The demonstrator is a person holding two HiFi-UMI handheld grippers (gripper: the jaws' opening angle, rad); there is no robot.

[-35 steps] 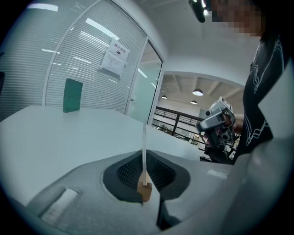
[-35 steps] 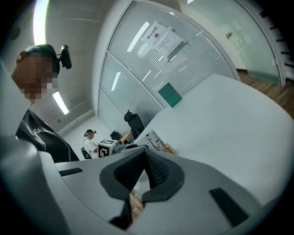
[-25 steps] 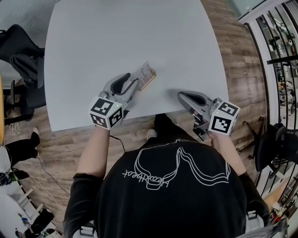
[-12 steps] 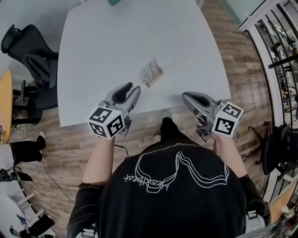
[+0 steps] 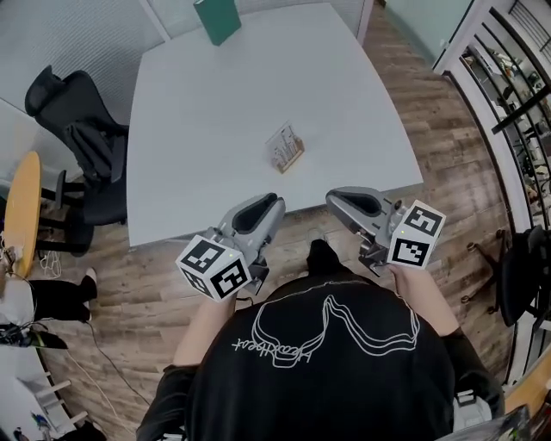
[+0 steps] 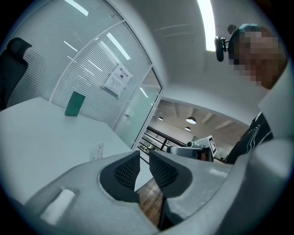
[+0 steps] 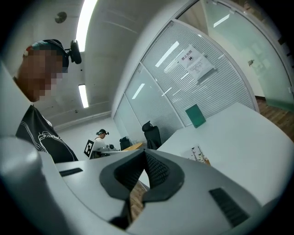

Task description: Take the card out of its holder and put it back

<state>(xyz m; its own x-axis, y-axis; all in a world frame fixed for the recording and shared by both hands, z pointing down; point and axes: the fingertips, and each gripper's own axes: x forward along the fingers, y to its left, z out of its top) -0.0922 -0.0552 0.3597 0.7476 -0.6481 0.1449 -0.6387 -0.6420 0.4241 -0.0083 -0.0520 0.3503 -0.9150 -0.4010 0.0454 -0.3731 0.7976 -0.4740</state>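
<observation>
The card stands in its small wooden holder (image 5: pixel 284 148) on the white table (image 5: pixel 215 95), upright and untouched. It also shows as a small pale shape in the left gripper view (image 6: pixel 97 151) and the right gripper view (image 7: pixel 198 154). My left gripper (image 5: pixel 274 205) (image 6: pixel 144 153) hovers off the table's near edge, well short of the holder. Its jaws have just been closing, a narrow gap remains and nothing is between them. My right gripper (image 5: pixel 334 200) (image 7: pixel 143 153) hangs beside it, pads touching, empty.
A green book (image 5: pixel 217 19) stands at the table's far edge. A black office chair (image 5: pixel 82 129) sits left of the table. Wooden floor lies under both grippers, and a railing (image 5: pixel 516 77) runs along the right.
Both grippers have drawn back from the table toward the person and risen. The left gripper has come away from the card holder and its jaws have narrowed.
</observation>
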